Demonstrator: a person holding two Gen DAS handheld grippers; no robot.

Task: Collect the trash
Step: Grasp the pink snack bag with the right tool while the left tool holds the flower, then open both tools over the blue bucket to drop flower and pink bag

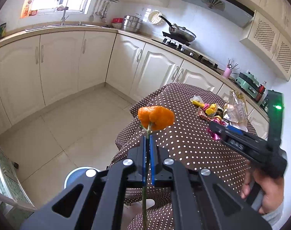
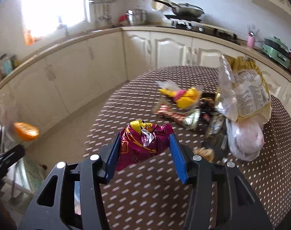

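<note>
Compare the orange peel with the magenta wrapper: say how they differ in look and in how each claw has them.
The orange peel is thick, curled and plain orange; the magenta wrapper is thin, crinkled foil, printed in yellow. The left claw pinches the peel's edge with jaws nearly together; the right claw has the wrapper between half-open jaws. The peel hangs beyond the table edge, the wrapper above the dotted tablecloth. Both are trash.

We've got both cams looking down over the dotted table (image 1: 183, 143) toward the stove (image 1: 183, 46). Left one sits off the table's left edge, right one close above it. Both catch the wrapper pile (image 2: 185, 103).
</note>
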